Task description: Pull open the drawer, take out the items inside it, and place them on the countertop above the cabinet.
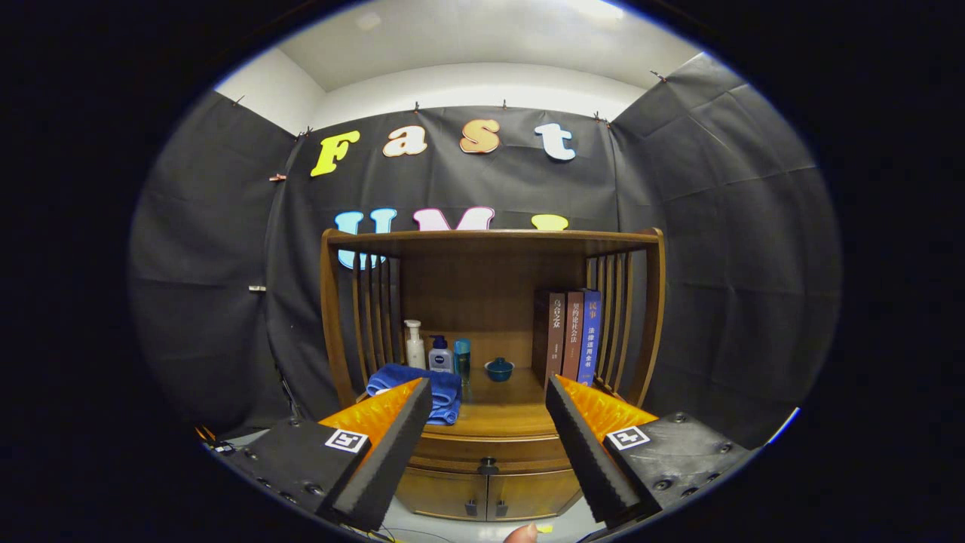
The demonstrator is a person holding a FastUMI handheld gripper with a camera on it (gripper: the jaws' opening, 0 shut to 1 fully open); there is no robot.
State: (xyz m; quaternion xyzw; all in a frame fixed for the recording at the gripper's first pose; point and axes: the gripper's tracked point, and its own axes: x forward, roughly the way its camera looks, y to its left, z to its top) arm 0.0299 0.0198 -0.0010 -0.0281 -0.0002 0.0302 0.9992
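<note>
Below the countertop [490, 422], my gripper [488, 422] gapes empty toward the drawer [482, 449]; its small knob [488, 466] looks rigid, the only hold.

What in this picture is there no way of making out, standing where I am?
- Drawer contents: the drawer is closed, its front hides them.
- Blue towel: its near corner is covered by a finger of the open gripper.
- Cabinet doors: their lower parts are cut off by the gripper view's rim and hidden at the sides by the jaws.
- Bottles: labels too small.
</note>
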